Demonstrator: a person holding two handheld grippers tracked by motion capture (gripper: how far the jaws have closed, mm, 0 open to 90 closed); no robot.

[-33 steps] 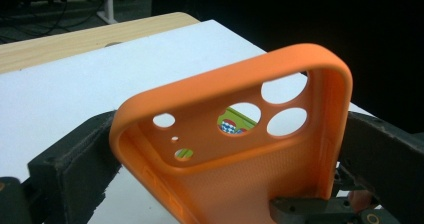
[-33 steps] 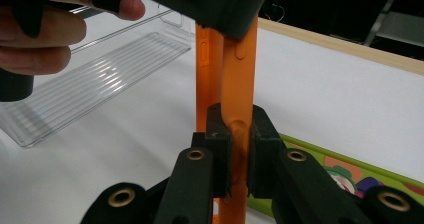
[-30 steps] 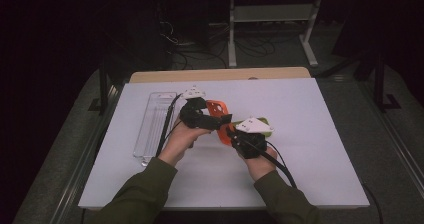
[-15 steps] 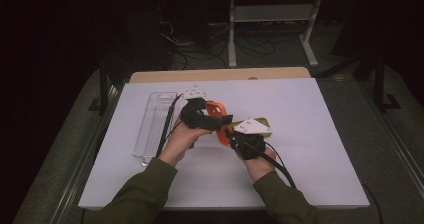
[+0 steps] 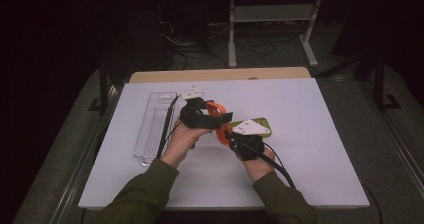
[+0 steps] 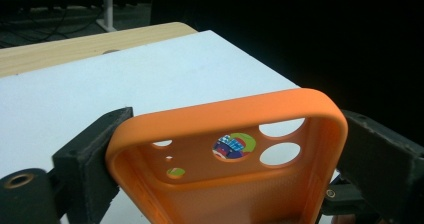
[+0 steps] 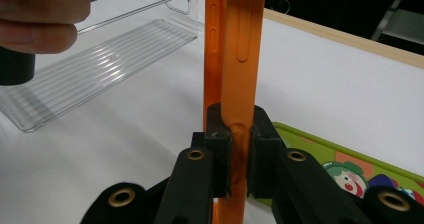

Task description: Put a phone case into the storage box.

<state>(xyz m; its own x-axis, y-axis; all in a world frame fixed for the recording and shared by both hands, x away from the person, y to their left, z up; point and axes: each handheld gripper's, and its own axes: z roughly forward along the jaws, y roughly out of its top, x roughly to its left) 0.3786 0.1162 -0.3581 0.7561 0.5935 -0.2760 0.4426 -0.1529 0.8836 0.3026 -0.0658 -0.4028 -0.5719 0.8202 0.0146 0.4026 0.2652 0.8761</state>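
An orange phone case (image 5: 216, 109) is held above the white table between both grippers. My left gripper (image 5: 220, 116) spans its width. In the left gripper view both jaws touch the sides of the case (image 6: 240, 184) near its camera cut-outs. They have just been closing with the case between them. My right gripper (image 5: 226, 134) is shut on the case's thin side wall (image 7: 235, 44), which stands upright between its pads (image 7: 220, 144). A hand (image 7: 35, 14) with the left gripper shows at the upper left of the right gripper view.
A clear plastic tray (image 5: 155, 126) lies lengthwise at the left of the white table cover (image 5: 310, 149). A green phone-sized item with a clown picture (image 7: 360, 171) lies flat just right of the grippers (image 5: 262, 125). A wooden table edge (image 5: 220, 75) runs along the back.
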